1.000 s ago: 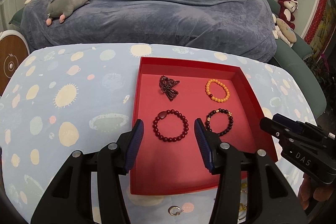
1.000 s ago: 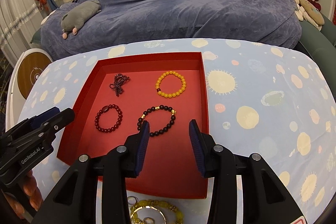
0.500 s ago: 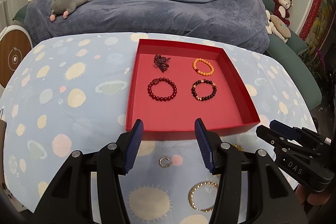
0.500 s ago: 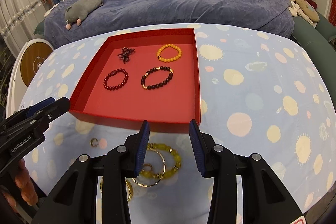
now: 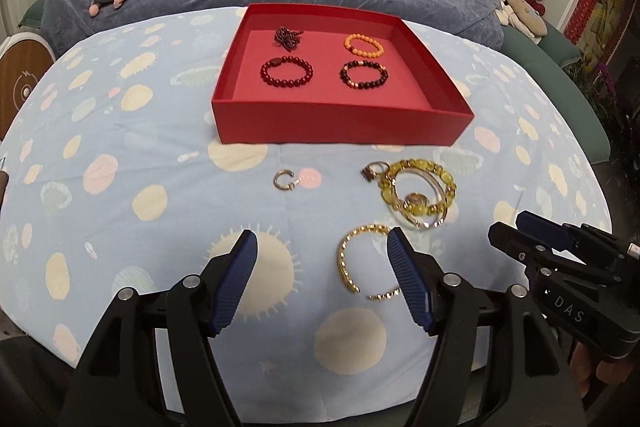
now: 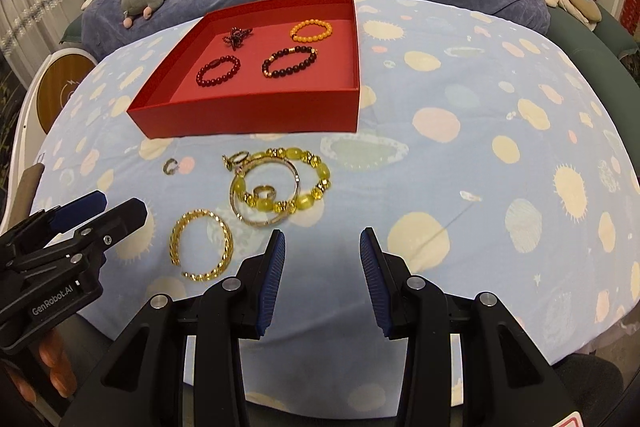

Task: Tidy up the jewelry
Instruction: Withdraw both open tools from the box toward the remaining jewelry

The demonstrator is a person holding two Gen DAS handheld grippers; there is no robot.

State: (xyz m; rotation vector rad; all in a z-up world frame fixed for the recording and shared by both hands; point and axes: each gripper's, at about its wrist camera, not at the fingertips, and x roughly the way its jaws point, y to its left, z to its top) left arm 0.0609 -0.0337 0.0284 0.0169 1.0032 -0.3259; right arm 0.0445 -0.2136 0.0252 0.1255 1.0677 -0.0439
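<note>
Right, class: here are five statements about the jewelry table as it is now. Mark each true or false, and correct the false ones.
1. Four pieces lie inside the red tray. True.
2. The orange bead bracelet lies on the tablecloth. False: it is in the tray.
3. The gold chain bangle lies on the tablecloth, outside the tray. True.
4. The right gripper holds a bracelet. False: nothing is between its jaws.
5. The small silver ring lies inside the yellow bead bracelet. False: it lies apart, on the cloth.
</note>
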